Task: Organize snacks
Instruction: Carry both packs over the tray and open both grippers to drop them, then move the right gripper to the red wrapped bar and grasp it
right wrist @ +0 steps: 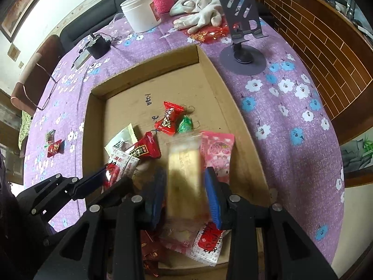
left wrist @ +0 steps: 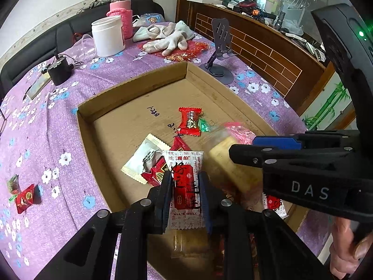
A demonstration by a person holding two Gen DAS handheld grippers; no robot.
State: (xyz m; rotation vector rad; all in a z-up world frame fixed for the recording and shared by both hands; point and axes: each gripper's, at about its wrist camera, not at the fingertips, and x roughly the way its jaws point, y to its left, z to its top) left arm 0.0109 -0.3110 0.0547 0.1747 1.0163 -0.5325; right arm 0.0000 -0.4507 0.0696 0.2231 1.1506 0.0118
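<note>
left tongs [left wrist: 184, 193] clamped on white-red packet [left wrist: 185, 175] | right tongs [right wrist: 186, 193] clamped on yellow bar [right wrist: 184, 170] | several snacks already in box [left wrist: 105, 107] | two candies [left wrist: 24, 197] left on tabletop [left wrist: 58, 121]

Left gripper [left wrist: 185, 193]: tilted steeply down, its blue-padded fingers [left wrist: 166, 194] drawn close, clamped on a white and red snack packet [left wrist: 184, 175] standing upright between them.
Right gripper [right wrist: 185, 193]: also pitched steeply down, its pads [right wrist: 213, 198] pressed against the sides of a pale yellow wafer packet [right wrist: 184, 170], blurred.
Relation: the two grippers sit just beside each other, right one reaching in from the left one's right side.
Hand [left wrist: 349, 249]: fingers wrapped on the right gripper's handle, at the lower right edge.
</note>
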